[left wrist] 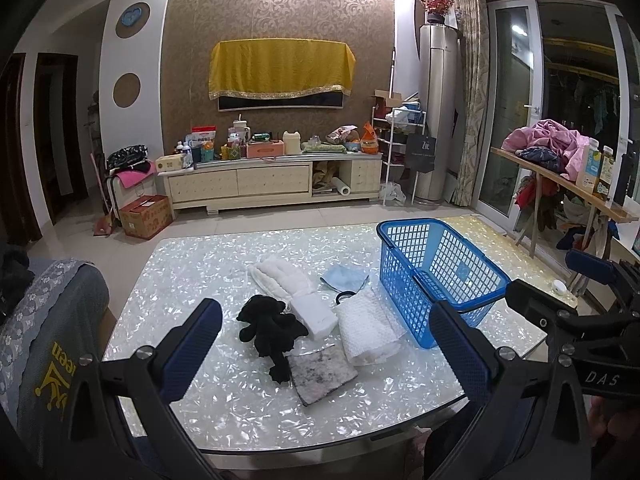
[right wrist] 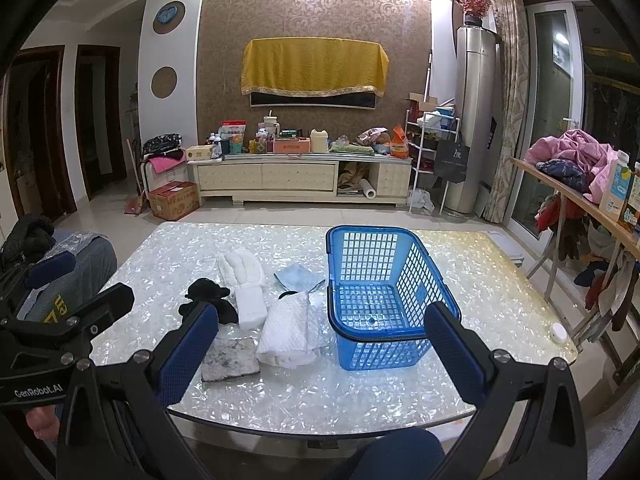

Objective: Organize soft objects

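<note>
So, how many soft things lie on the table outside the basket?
5, perhaps more hidden: a black cloth, a white glove behind it, a light blue cloth near the basket, a white towel, a grey rag in front.

"DAS" on right tool [left wrist: 602,379], "GenRobot.AI" on left tool [right wrist: 38,392], "Zoe" on black bag [left wrist: 421,153]

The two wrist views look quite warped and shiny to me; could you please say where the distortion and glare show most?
Left wrist view: fisheye bends the pearly white tabletop edge into a curve, with black vignette corners; ceiling light blows out above the brown patterned wall panel. Right wrist view: the same bending, sparkly reflections across the tabletop, and the blue plastic lattice basket stays sharp.
</note>
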Demonstrator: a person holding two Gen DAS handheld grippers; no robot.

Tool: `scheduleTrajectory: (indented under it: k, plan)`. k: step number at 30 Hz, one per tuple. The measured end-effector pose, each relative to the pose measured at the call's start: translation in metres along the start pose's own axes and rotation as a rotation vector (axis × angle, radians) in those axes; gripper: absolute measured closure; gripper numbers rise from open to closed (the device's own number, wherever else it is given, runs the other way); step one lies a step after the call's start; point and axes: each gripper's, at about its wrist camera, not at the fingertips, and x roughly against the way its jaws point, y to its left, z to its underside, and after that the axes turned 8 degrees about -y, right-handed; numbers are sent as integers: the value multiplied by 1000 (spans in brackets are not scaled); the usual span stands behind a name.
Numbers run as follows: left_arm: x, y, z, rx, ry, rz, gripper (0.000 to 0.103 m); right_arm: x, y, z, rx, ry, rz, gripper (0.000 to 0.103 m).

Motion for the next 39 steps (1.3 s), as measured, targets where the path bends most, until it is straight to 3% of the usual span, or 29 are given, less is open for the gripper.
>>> scheduleTrajectory:
  k: [12,18,25,33,36,39]
  plan:
    - [-21,20,-24,-14,53,29,0,-29,5,-15,32,41,-61,0]
    - [-53,52,-23,-18,178,43,0,-67,23,-16,53,119,-133,0]
    - [-97,90,5,-8,356,-54,0,-110,50,3,90,257,-219,0]
    - [-125,115,51,11,449,-75,0,-152,84,39,139,432,-316,0]
    - [-135,123,71,10,509,-72,0,-163,95,53,159,483,-347,8]
    - [-142,130,88,31,542,-66,0,-174,107,70,184,538,-370,9]
